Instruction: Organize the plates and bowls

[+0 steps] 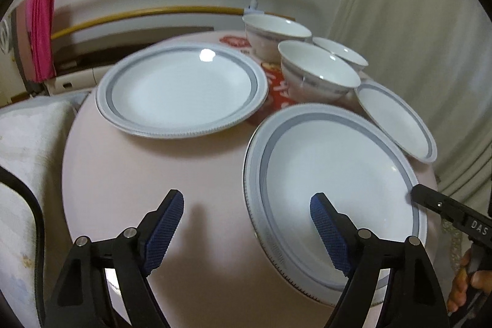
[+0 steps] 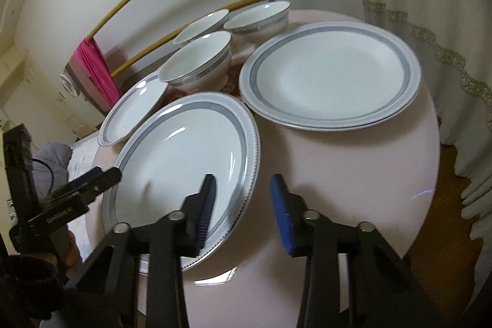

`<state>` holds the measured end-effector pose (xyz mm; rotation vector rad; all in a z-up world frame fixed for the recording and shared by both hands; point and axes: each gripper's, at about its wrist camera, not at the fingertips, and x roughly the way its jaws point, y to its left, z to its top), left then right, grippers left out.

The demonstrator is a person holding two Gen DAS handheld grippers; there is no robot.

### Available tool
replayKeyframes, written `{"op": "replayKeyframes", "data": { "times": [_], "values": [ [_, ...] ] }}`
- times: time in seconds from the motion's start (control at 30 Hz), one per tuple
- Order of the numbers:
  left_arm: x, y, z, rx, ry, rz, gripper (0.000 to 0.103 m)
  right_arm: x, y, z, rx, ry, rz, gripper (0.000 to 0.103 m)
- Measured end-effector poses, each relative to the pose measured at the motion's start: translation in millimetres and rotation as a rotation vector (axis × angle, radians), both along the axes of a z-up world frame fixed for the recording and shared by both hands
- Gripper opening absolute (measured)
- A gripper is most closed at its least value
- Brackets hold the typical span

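both sets of fingers (image 1: 326, 220) spread astride near plate (image 1: 335, 180) rim, lower frame; right fingers (image 2: 281, 211) narrower, touching nothing.

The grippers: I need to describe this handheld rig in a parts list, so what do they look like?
Both match. The left gripper and right gripper have black plastic linkage arms joined by round silver pins, and fingers faced with blue, finely textured pads. In the left wrist view, the right gripper's black body carries white lettering reading "DAS". A dark sleeve cuff shows by the left gripper in the right wrist view.
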<state>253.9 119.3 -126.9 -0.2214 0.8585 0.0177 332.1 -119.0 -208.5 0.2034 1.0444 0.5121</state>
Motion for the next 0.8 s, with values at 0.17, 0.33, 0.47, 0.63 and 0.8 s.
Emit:
{"op": "replayKeyframes", "data": {
  "times": [0.17, 0.33, 0.47, 0.63, 0.8],
  "values": [
    [4.7, 9.3, -4.0, -0.054, 0.04, -0.007, 0.08, 1.5, 4.3, -4.9, -0.003, 0.023, 0.007, 0.021],
    [14.7, 10.5, -7.5, -0.069, 0.063, -0.016, 0.08, 4.7, 3.7, -12.3, 0.032, 0.055, 0.011, 0.016],
    [16.4, 9.5, -8.4, -0.105, 0.053, -0.031, 0.064, 5.1, 3.6, -13.6, 0.042, 0.059, 0.012, 0.016],
    [22.3, 4.8, -10.6, -0.121, 0.059, -0.06, 0.047, 6.1, 3.5, -13.8, 0.048, 0.062, 0.019, 0.016],
    [23.7, -1.4, -12.8, -0.103, 0.066, -0.082, 0.034, 6.5, 4.7, -14.0, 0.045, 0.057, 0.022, 0.016]
  ]
}}
